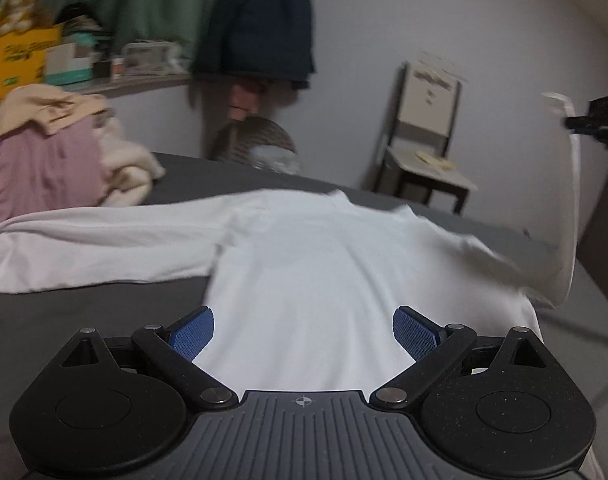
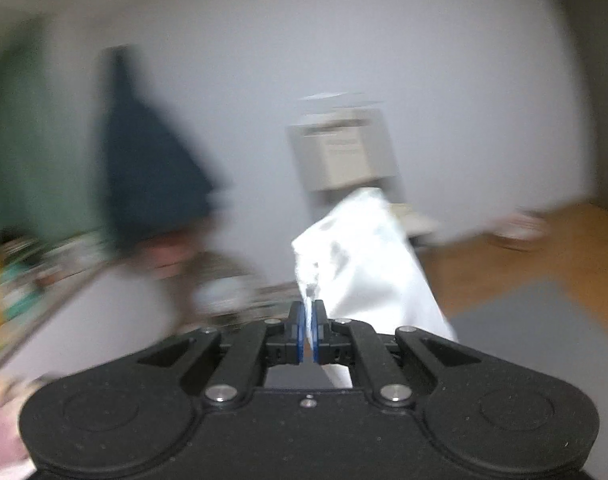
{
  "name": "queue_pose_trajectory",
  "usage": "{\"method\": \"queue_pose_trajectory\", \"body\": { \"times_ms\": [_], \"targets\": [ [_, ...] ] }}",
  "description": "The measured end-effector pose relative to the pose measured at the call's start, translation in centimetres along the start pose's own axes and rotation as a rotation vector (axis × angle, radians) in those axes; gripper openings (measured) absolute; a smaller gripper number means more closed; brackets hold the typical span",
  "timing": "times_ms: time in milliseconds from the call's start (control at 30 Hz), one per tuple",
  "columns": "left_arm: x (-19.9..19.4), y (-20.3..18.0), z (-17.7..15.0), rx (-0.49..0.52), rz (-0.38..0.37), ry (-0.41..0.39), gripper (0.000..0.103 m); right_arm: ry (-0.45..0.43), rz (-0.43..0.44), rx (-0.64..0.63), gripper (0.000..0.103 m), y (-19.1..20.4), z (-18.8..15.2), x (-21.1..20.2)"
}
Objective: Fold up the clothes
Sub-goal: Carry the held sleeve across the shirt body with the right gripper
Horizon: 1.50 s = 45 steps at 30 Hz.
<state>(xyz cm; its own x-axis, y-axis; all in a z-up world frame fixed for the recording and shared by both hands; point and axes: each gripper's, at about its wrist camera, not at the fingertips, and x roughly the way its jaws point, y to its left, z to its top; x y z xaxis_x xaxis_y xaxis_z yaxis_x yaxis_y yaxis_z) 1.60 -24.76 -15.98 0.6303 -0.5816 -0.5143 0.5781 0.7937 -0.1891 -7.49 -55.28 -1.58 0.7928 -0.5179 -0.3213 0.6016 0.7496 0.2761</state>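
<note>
We see the white long-sleeved shirt (image 1: pixel 323 264) spread flat on the grey bed (image 1: pixel 64 320), one sleeve lying out to the left. The left gripper (image 1: pixel 302 334) hovers over the hem, jaws released, holding nothing. On the right, the right gripper (image 2: pixel 311 326) is clenched on the other sleeve's cuff (image 2: pixel 359 256), lifted clear of the bed. We judge the step in hand to be the sleeve fold; next, carry the cuff across the shirt body, then release.

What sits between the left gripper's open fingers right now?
Only the white shirt, lying flat beneath the left gripper; its blue pads stand clear of the cloth, per the left wrist view.
</note>
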Motion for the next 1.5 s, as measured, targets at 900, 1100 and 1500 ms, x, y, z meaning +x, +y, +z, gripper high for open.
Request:
{"method": "queue_pose_trajectory", "body": {
  "times_ms": [900, 1100, 1500],
  "targets": [
    [2.6, 7.4, -0.9, -0.343, -0.071, 0.138, 0.097, 0.427, 0.354, -0.529, 0.004, 18.5, -29.3, -4.9],
    [2.8, 6.9, -2.1, -0.399, -0.101, 0.246, 0.103, 0.423, 0.305, -0.613, 0.004, 18.4, -31.0, -6.5],
    [4.7, 4.3, -4.2, -0.278, -0.091, 0.370, 0.102, 0.401, 0.386, -0.735, 0.032, 20.4, -31.9, -8.1]
  ]
}}
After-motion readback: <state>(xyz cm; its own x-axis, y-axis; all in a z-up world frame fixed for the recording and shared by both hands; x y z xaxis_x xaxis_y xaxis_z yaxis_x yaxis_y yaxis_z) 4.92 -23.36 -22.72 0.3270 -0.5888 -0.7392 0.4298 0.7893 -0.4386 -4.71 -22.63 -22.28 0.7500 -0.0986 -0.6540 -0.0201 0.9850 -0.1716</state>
